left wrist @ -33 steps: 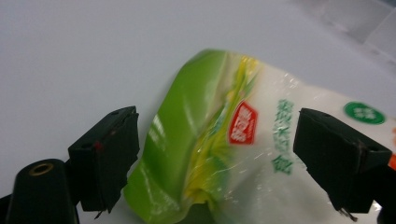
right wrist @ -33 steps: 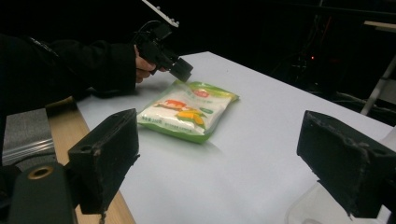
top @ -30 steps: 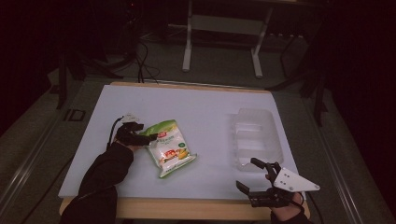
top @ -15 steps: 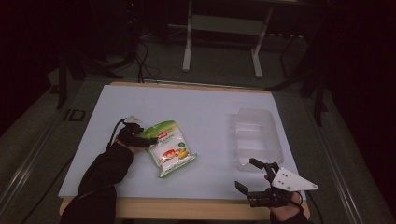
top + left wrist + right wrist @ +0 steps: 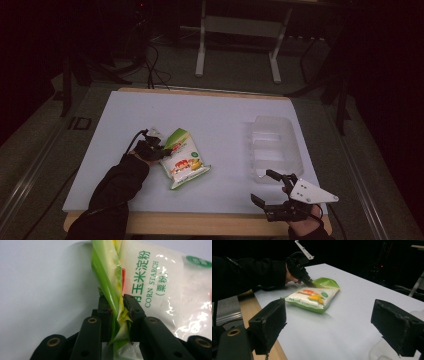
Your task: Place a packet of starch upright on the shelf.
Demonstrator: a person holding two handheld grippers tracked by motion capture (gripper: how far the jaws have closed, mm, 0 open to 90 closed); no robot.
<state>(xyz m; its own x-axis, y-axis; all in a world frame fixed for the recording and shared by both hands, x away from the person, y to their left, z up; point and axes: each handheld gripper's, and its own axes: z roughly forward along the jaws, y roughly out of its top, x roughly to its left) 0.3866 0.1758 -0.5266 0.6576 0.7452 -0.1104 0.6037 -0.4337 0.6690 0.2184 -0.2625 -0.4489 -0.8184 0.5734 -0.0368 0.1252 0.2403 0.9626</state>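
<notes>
Your left gripper [image 5: 117, 310] has just closed on the soft, slippery green-and-white plastic corn starch bag's [image 5: 184, 161] crimped corner; your right gripper [image 5: 275, 192], beside that bag, stands open.

High view: fixed overhead, facing forward and down on the whole table [image 5: 210, 115]. Left gripper view: close on the corn starch bag [image 5: 160, 287] at 12 o'clock. Right gripper view: low, level, farther off; same bag [image 5: 312, 298] at 11 o'clock.
</notes>
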